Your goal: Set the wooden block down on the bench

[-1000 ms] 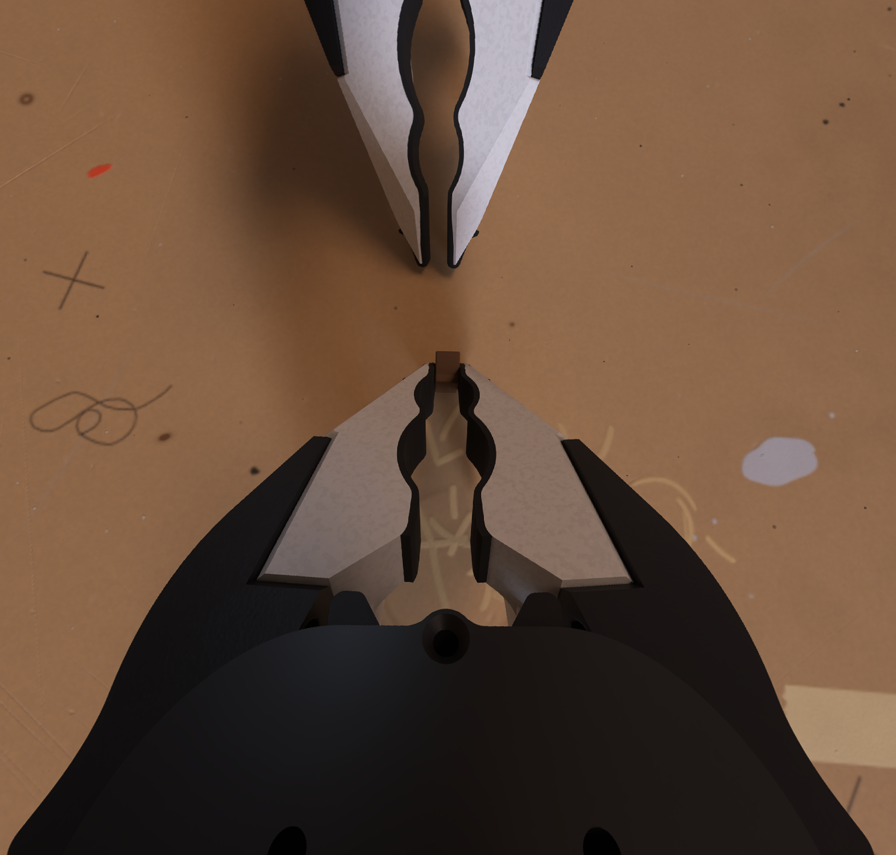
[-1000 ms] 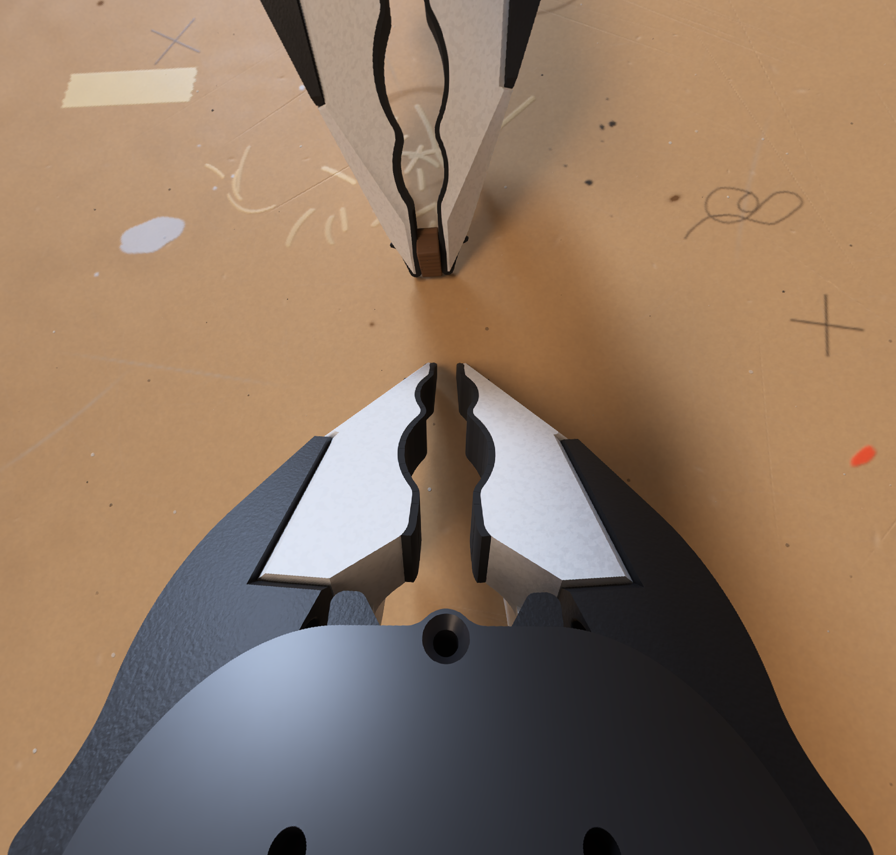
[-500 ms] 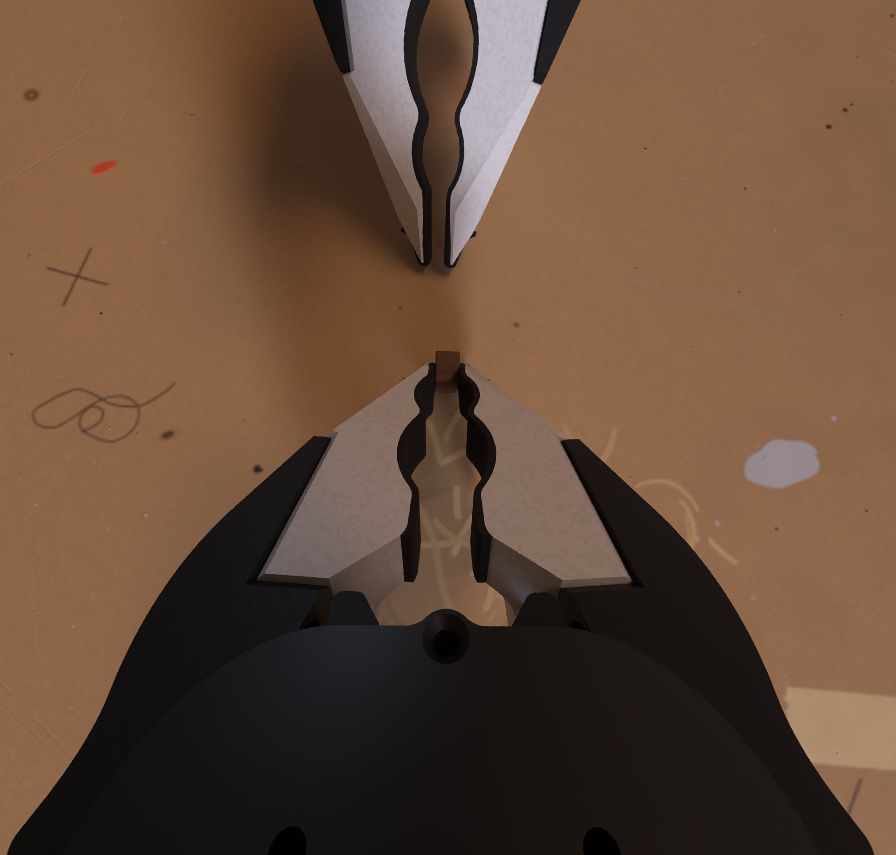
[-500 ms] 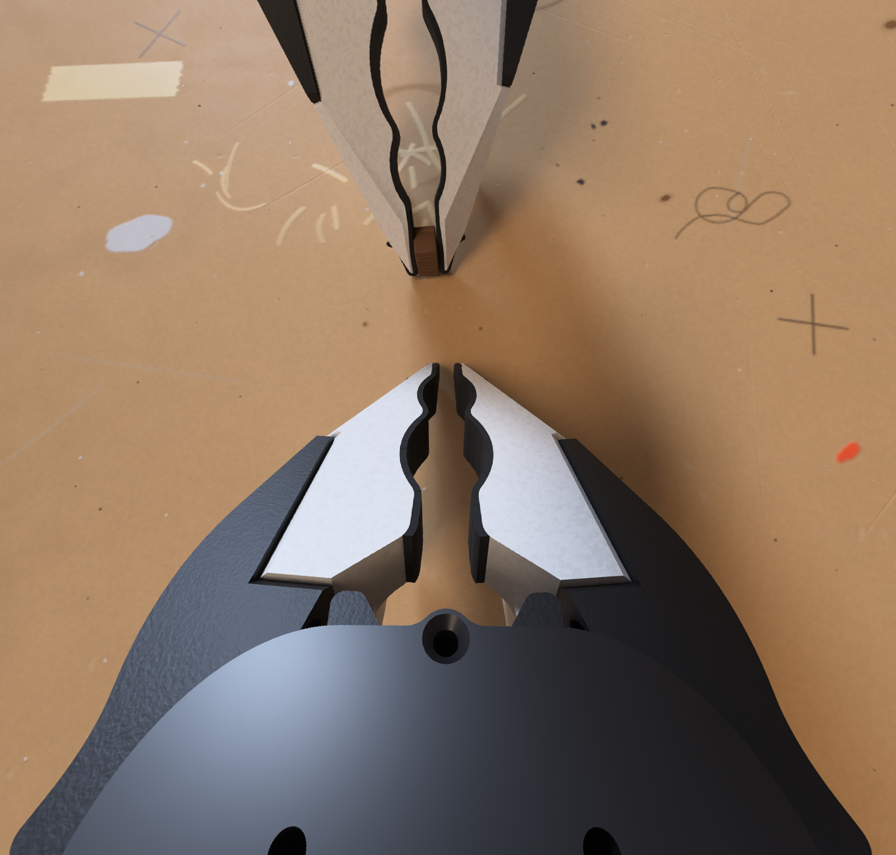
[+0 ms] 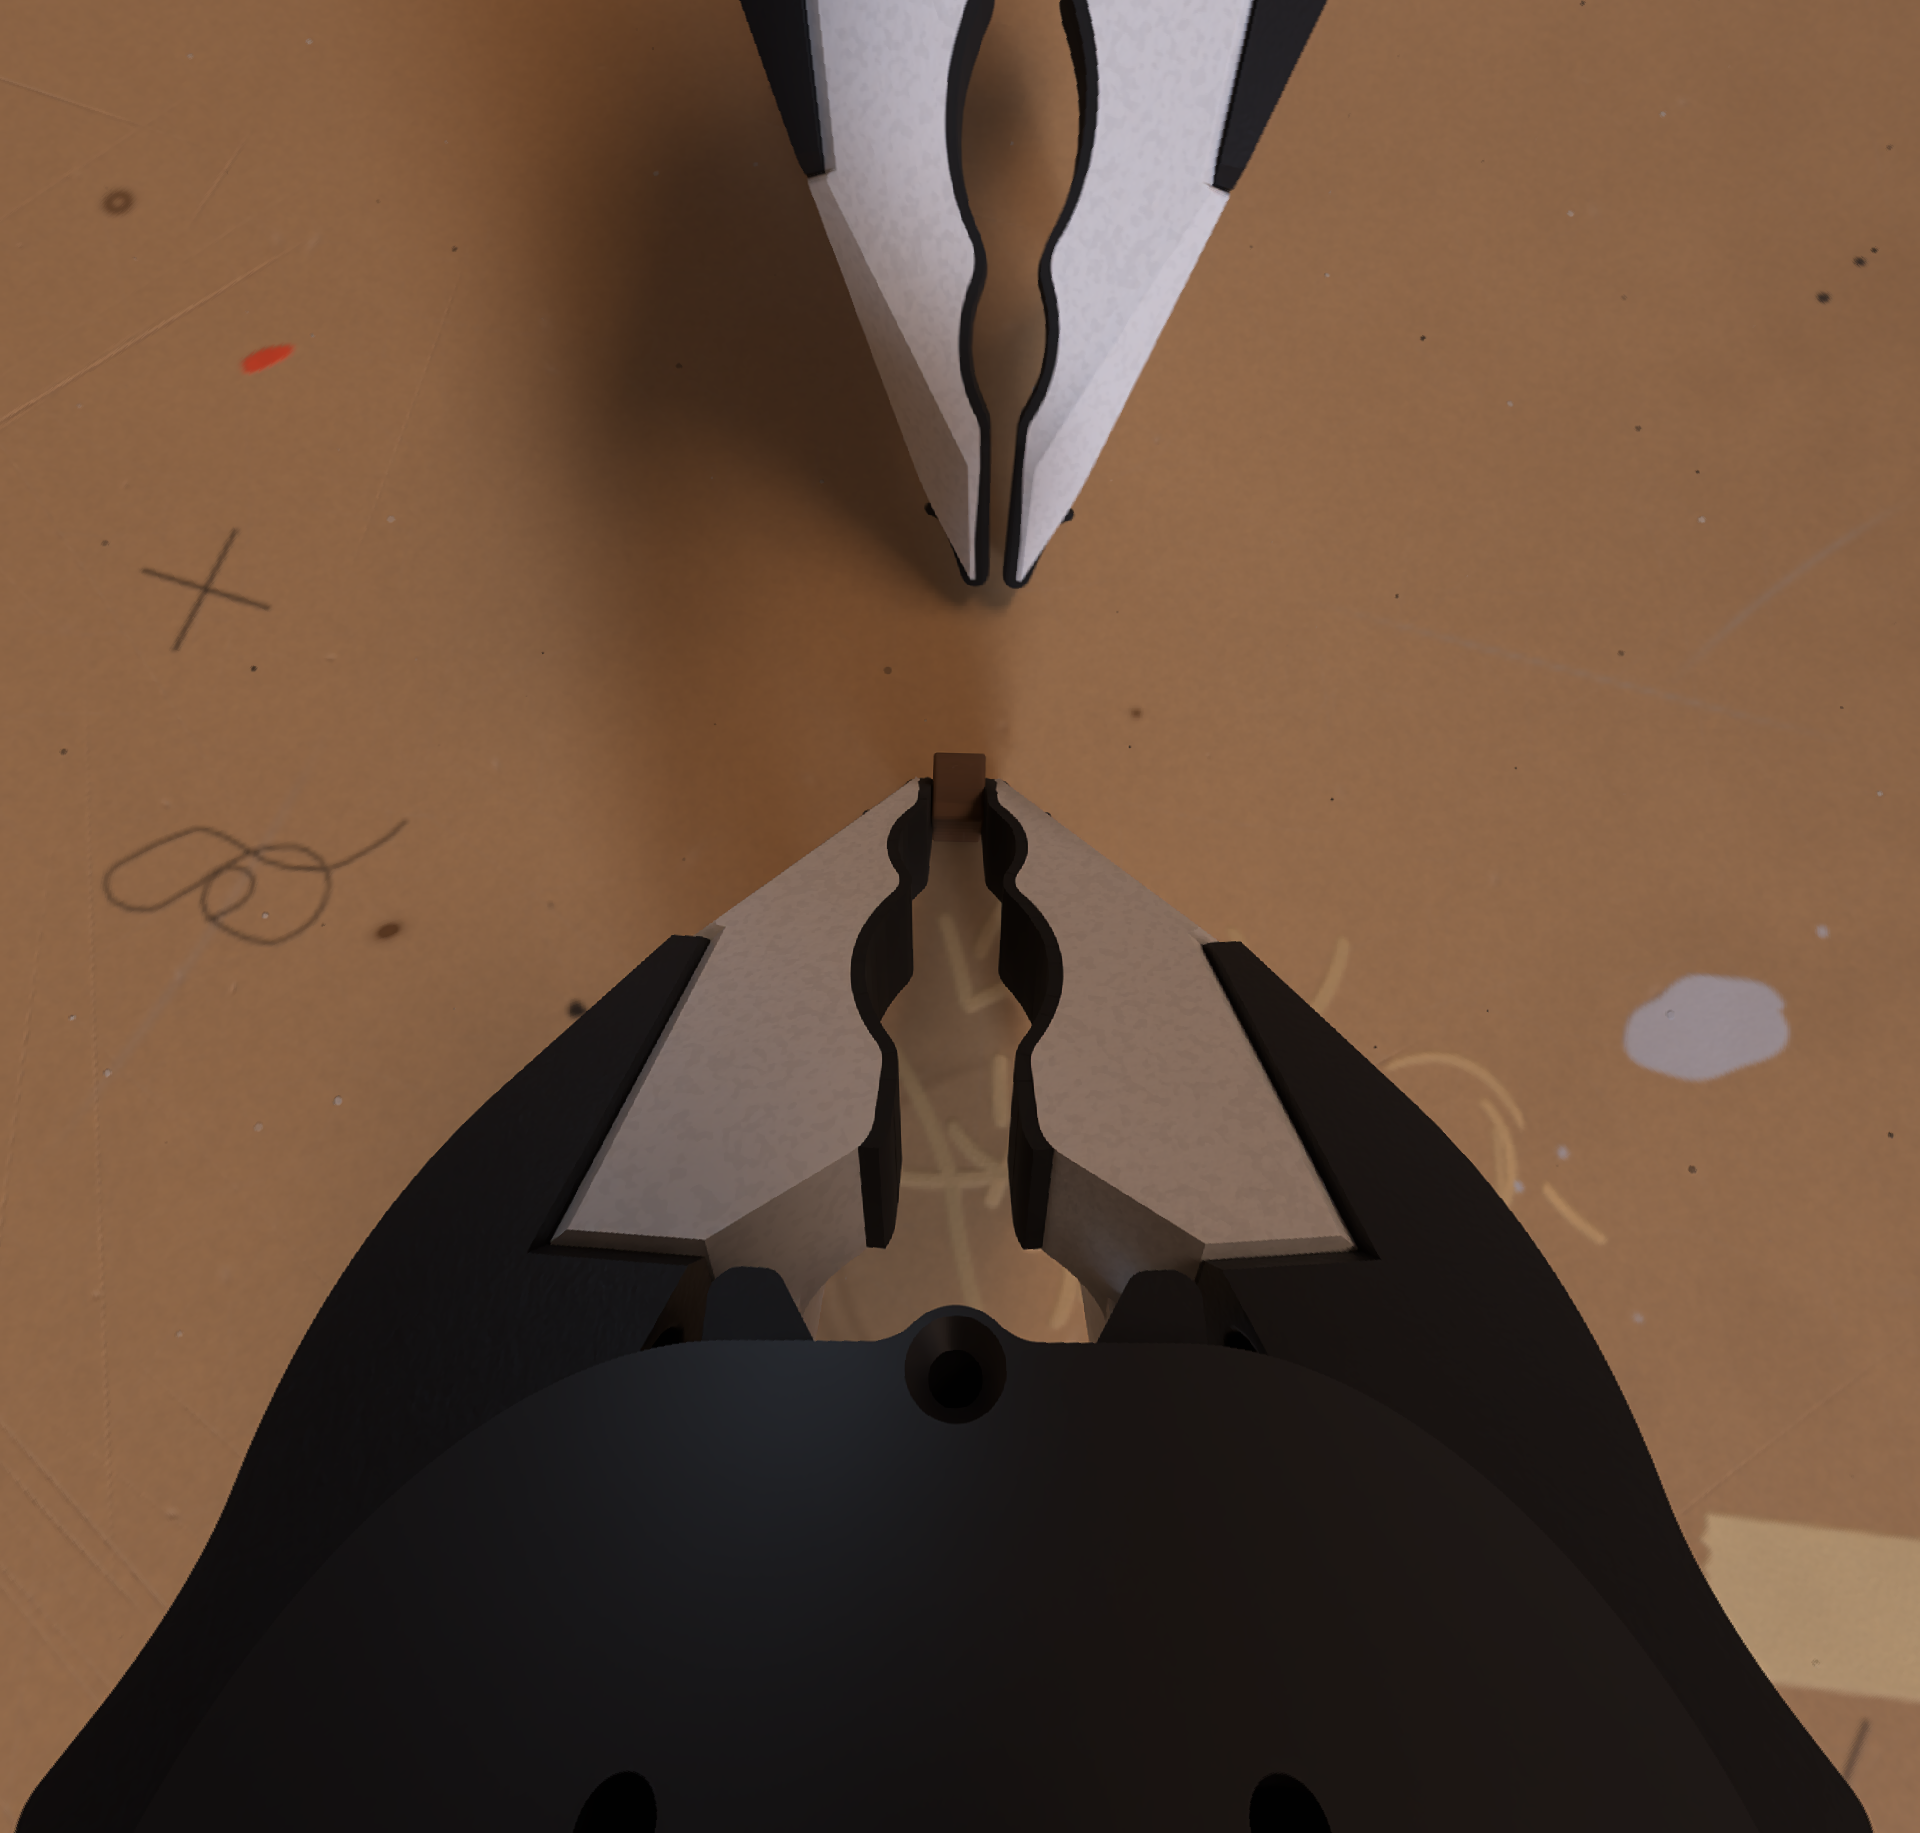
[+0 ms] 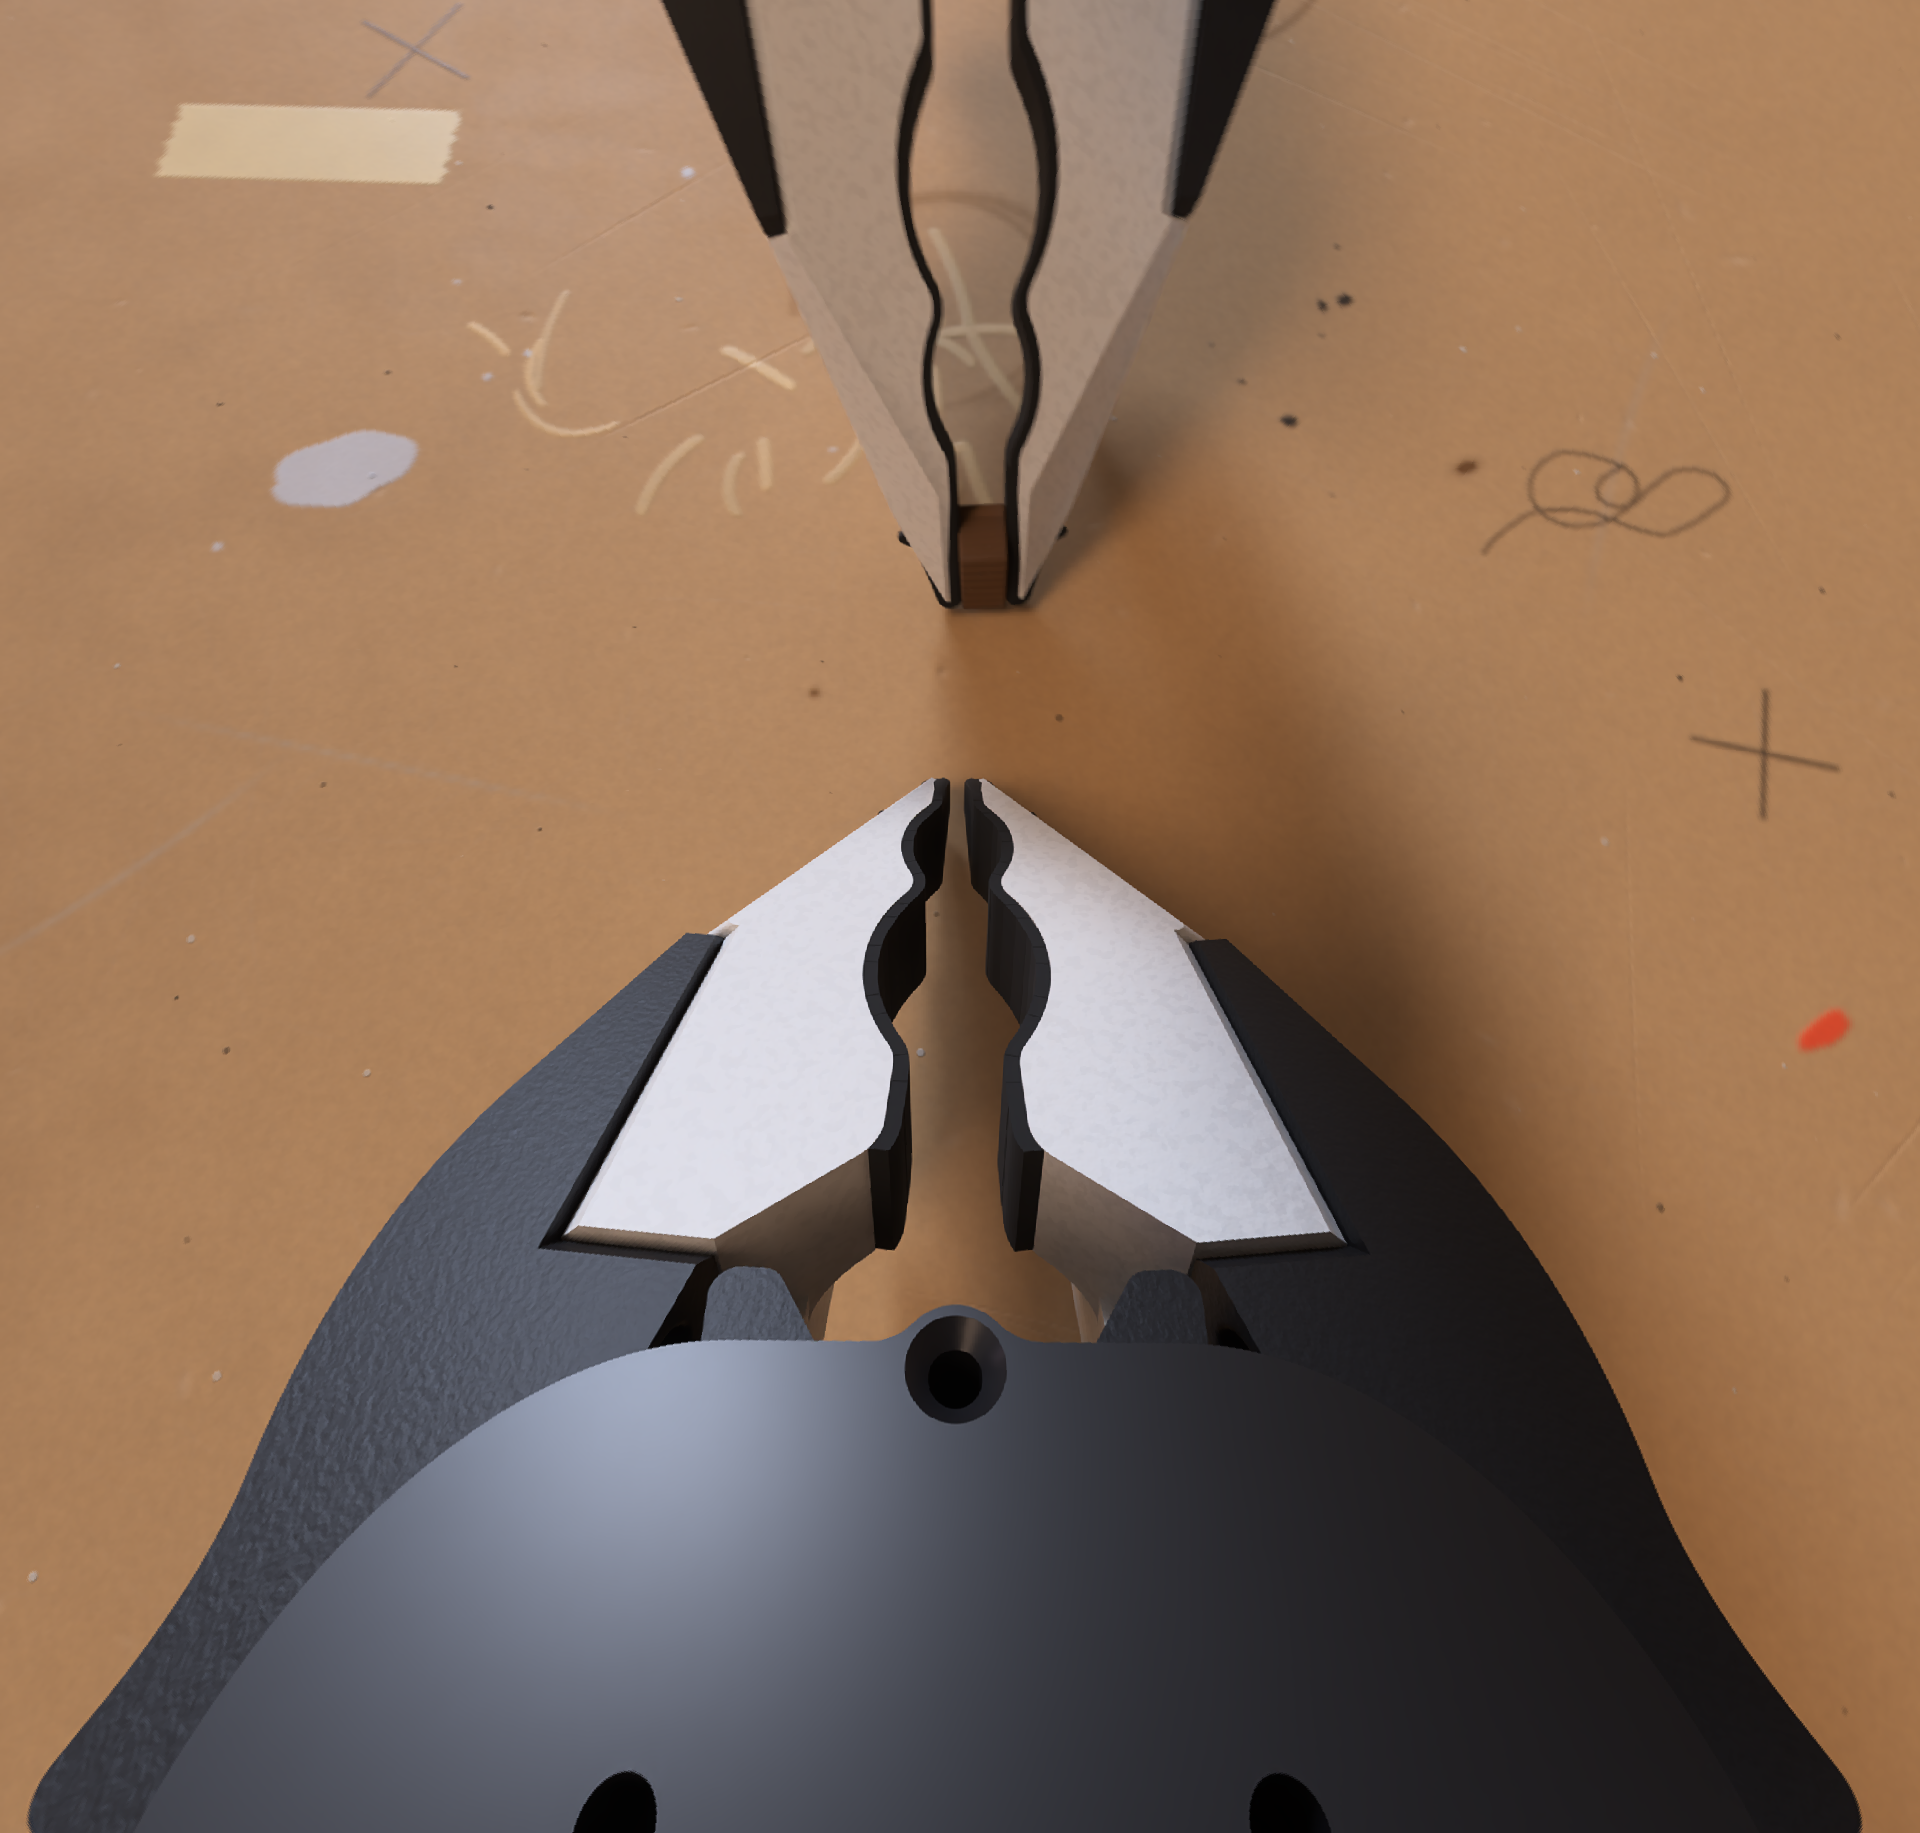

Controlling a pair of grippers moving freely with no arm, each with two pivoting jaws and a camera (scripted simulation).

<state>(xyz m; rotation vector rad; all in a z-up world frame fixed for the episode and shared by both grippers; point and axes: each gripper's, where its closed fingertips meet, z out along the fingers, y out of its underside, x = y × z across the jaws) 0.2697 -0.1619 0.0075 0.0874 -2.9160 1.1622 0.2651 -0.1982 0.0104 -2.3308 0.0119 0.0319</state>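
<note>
Pinching a small wooden block at the very tips, the left gripper has its jaws closed onto the block's two side faces, with part of the block poking out ahead of the tips. From the right wrist view the block sits low between those tips, close to the bench; whether it touches, cannot tell. Right gripper faces it tip to tip, apart, jaws nearly together with a thin slit between them, holding nothing.

Judgement: block looks light, rigid, flat-sided, unlikely to crush or deform. Smooth faces may slip if grip eases unevenly. Tip hold is shallow; flat sides suit it, deeper between the pads would be steadier.
</note>
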